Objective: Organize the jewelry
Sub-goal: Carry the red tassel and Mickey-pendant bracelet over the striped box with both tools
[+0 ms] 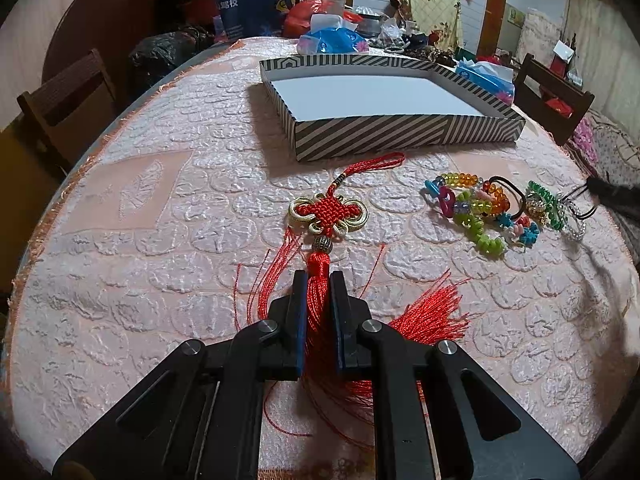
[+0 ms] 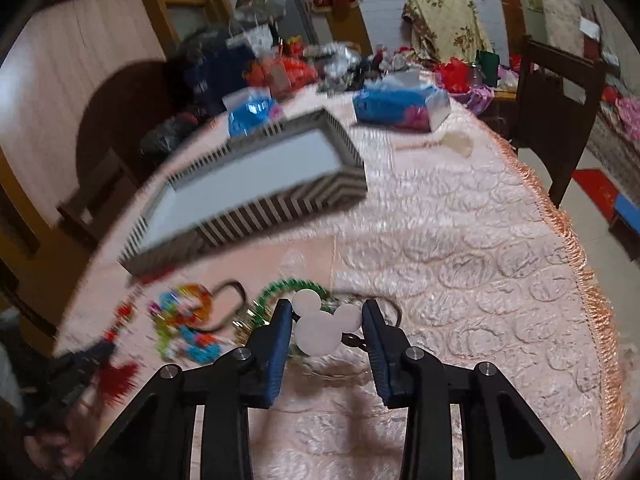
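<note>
Motion blur smears the striped box and the bead pile in the right wrist view.

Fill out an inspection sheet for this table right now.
Surface: pink embossed tablecloth, fringed edge.
Job's things: striped box, nothing in it; red knot ornament; pile of bead bracelets; white mouse-head pendant.
Clutter: tissue packs, bags at the far end.
Grippers: left gripper shut on the ornament's tassel; right gripper around the pendant, contact unclear.
Cables: nothing seen.
Surroundings: wooden chairs, red wall decorations.
</note>
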Tool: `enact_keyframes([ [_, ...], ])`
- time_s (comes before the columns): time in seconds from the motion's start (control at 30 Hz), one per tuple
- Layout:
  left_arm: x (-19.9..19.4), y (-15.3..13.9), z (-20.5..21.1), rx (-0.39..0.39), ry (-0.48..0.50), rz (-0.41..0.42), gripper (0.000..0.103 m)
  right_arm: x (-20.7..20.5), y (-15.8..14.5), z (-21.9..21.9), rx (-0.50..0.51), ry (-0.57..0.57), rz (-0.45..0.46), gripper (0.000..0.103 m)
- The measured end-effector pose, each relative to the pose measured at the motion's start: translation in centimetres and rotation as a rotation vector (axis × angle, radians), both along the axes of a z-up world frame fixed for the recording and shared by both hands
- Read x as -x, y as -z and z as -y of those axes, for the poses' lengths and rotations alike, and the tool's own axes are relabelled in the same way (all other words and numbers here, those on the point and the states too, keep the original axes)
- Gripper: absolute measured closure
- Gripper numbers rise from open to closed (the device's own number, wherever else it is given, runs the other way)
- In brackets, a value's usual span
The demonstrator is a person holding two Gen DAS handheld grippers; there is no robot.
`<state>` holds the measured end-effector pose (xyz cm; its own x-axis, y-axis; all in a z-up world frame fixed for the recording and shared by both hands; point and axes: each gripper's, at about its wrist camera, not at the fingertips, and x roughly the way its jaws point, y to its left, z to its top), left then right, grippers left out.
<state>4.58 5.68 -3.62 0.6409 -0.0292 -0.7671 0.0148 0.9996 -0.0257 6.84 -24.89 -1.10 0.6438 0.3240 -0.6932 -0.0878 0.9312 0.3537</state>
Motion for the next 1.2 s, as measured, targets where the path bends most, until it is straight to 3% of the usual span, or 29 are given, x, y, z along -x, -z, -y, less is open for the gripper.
enact_keyframes([
  [0.13, 0.0, 0.0, 0.1, -0.009, -0.004, 0.001, 0.094, 0.5, -1.4, 1.3, -0.121, 0.012, 0.029, 0.069],
  [0.23, 0.0, 0.0, 0.5, -0.033, -0.003, 0.002, 0.094, 0.6, -2.5, 1.5, -0.14, 0.006, 0.042, 0.069],
  [0.33, -0.4, -0.6, 0.1, 0.006, -0.008, -0.024, 0.094, 0.9, -3.1, 1.4, -0.144, 0.002, 0.039, 0.069],
  [0.53, -0.3, -5.7, 0.0, 0.061, 0.056, 0.052, 0.094, 1.4, -4.6, 1.1, -0.158, -0.023, 0.052, 0.069],
  [0.63, -1.0, -7.8, -0.6, 0.102, 0.074, 0.068, 0.094, 1.4, -5.6, 0.7, -0.143, -0.036, 0.064, 0.068],
  [0.73, -1.5, -9.3, -0.9, 0.089, 0.081, 0.092, 0.094, 1.4, -6.2, 0.3, -0.135, -0.053, 0.073, 0.069],
  [0.93, -1.9, -9.9, -1.1, 0.127, 0.086, 0.085, 0.094, 1.2, -6.0, -0.4, -0.097, -0.076, 0.07, 0.069],
  [1.13, -1.7, -9.6, 0.2, 0.053, 0.035, 0.057, 0.094, 0.8, -4.9, -1.0, 0.077, -0.086, 0.055, 0.069],
  [1.2, -1.2, -9.5, 1.1, 0.016, 0.002, 0.048, 0.094, 1.0, -4.0, -0.9, 0.092, -0.082, 0.056, 0.068],
])
